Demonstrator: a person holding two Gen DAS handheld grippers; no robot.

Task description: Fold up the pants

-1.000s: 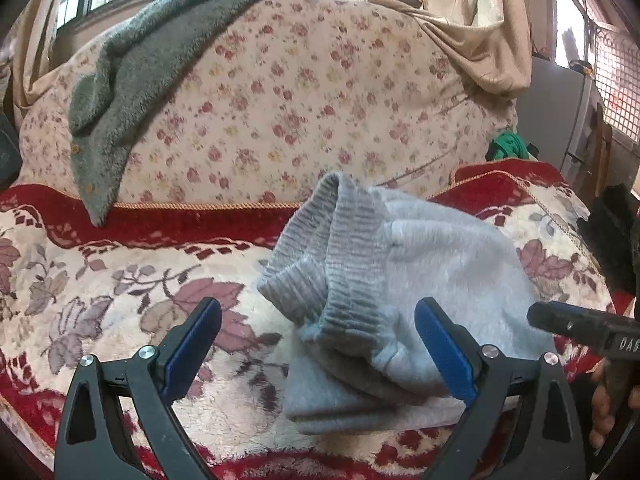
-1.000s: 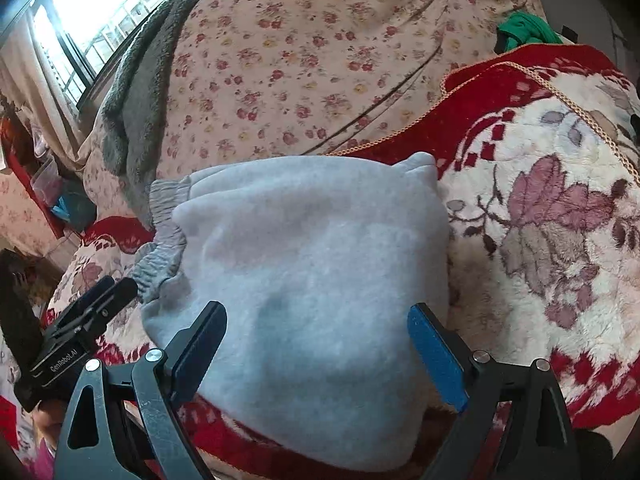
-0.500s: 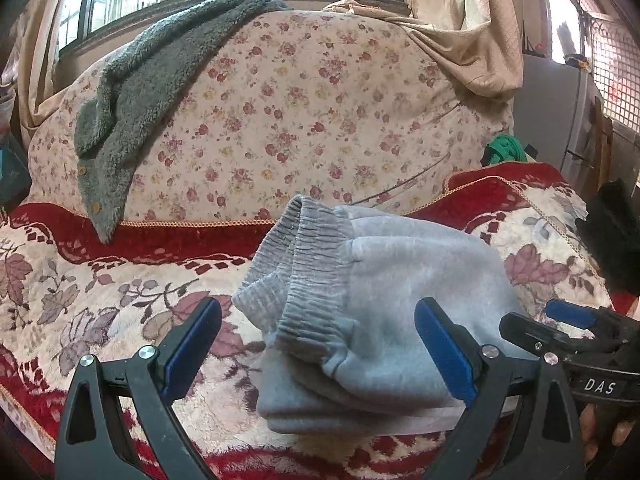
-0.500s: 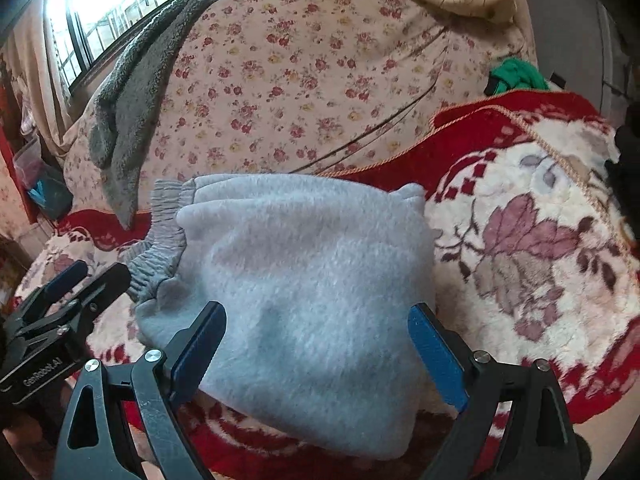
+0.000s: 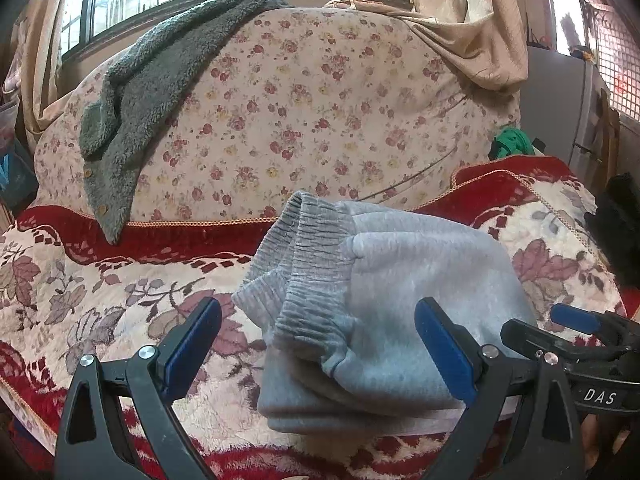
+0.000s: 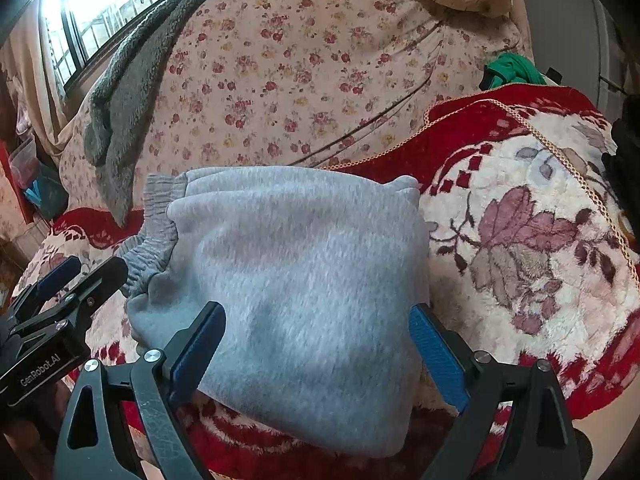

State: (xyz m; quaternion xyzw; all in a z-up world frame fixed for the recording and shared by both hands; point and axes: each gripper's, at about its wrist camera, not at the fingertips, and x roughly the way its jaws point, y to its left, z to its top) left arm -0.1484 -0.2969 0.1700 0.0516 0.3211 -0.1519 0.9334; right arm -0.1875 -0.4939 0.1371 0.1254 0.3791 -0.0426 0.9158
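grey pants (image 5: pixel 384 320) folded on red blanket (image 5: pixel 80 280), l gripper (image 5: pixel 318 344) & r gripper (image 6: pixel 318 348) both wide, empty.

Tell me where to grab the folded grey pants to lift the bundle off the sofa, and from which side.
Probably grip the grey pants at the ribbed waistband, coming in from the left with the open left gripper. There the layers stack into one thick edge facing that gripper, so a single pinch could catch them all. The open right gripper faces only a smooth, rounded fold.
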